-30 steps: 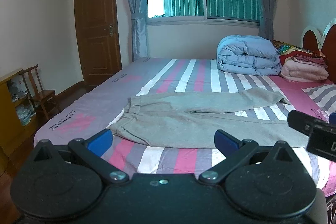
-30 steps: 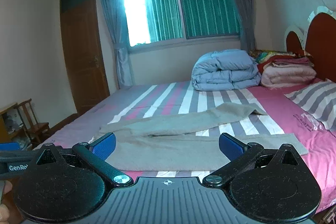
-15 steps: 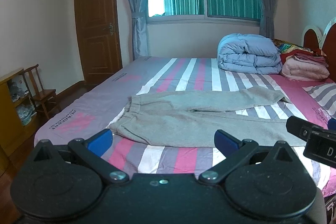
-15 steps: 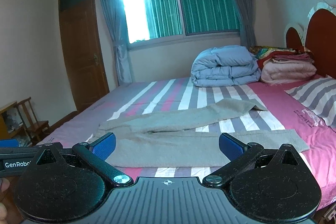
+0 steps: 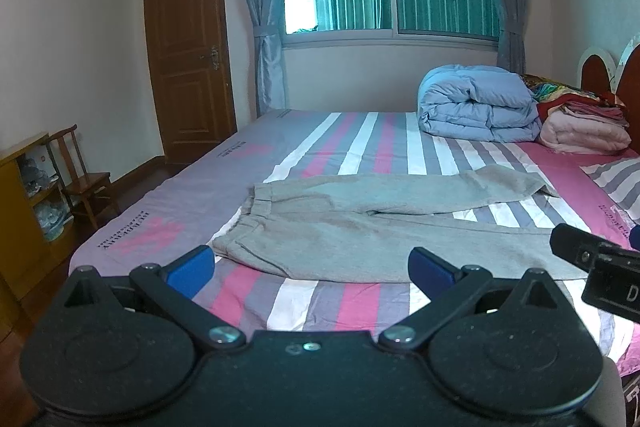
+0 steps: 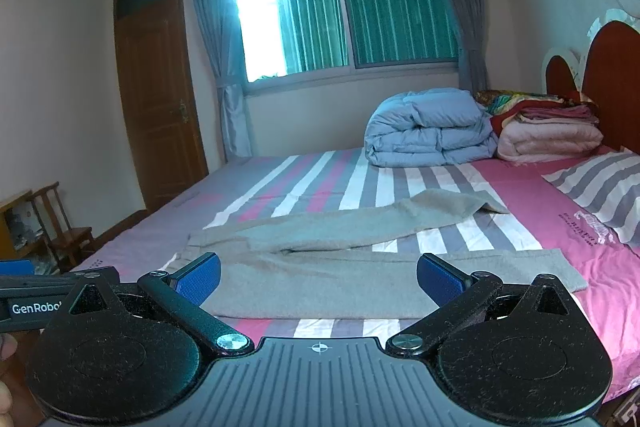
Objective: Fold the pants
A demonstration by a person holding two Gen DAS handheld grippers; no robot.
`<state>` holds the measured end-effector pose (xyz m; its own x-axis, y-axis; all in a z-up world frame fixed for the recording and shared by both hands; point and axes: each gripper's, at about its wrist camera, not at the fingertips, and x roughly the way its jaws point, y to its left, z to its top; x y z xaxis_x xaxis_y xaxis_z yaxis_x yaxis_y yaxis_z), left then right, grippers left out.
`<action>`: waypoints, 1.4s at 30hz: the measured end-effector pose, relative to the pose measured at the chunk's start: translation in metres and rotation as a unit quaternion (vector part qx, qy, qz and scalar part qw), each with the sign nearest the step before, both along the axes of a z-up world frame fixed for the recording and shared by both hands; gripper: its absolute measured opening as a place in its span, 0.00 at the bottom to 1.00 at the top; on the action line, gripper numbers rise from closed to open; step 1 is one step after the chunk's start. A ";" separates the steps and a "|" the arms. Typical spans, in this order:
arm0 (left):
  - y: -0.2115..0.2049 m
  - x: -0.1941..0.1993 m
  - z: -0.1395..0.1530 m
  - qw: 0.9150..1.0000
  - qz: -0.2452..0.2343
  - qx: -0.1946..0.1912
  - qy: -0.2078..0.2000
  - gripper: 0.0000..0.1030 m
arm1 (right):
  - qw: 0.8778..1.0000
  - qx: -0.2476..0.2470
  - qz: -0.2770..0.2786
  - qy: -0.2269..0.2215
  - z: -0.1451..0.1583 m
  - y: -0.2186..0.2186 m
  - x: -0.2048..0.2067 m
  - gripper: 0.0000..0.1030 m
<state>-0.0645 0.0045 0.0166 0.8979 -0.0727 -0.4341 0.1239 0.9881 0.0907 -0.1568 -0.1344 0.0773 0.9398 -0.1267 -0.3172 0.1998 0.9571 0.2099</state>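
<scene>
Grey sweatpants (image 5: 360, 227) lie flat on the striped bed (image 5: 304, 147), waistband to the left, legs spread apart to the right. They also show in the right wrist view (image 6: 340, 267). My left gripper (image 5: 312, 269) is open and empty, held before the near bed edge just short of the pants' waist end. My right gripper (image 6: 318, 281) is open and empty, over the near edge by the near leg. The right gripper's body (image 5: 592, 263) shows at the right of the left wrist view.
A folded blue duvet (image 5: 476, 107) and a pink folded blanket (image 5: 584, 135) sit at the far right by the headboard (image 6: 612, 83). A striped pillow (image 6: 600, 191) lies right. A wooden chair (image 5: 84, 183) and cabinet (image 5: 20, 211) stand left, near a door (image 5: 188, 55).
Both grippers have tilted down and eased slightly toward the bed, so the pants sit a little higher and larger in view. Both stay open.
</scene>
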 end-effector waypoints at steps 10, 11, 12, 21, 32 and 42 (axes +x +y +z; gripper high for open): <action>0.000 0.001 -0.002 1.000 0.002 0.000 0.001 0.94 | 1.000 -0.009 -0.011 0.005 -0.001 0.000 -0.001 1.00; 0.000 0.001 -0.003 1.000 0.003 0.000 0.002 0.94 | 1.000 -0.009 -0.010 0.004 -0.001 0.000 -0.001 1.00; 0.000 0.001 -0.003 1.000 0.002 0.000 0.002 0.94 | 1.000 -0.009 -0.011 0.005 -0.001 0.000 -0.001 1.00; 0.000 0.002 -0.003 1.000 0.005 0.000 0.003 0.94 | 1.000 -0.009 -0.012 0.006 -0.001 0.001 -0.001 1.00; -0.001 0.002 -0.004 1.000 0.005 0.001 0.005 0.94 | 1.000 -0.008 -0.011 0.006 -0.001 0.000 -0.001 1.00; -0.002 0.002 -0.004 1.000 0.005 0.000 0.007 0.94 | 1.000 -0.008 -0.010 0.006 -0.002 0.000 -0.001 1.00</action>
<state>-0.0628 0.0030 0.0122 0.8929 -0.0633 -0.4457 0.1143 0.9895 0.0885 -0.1581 -0.1345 0.0756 0.9330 -0.1498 -0.3271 0.2209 0.9561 0.1924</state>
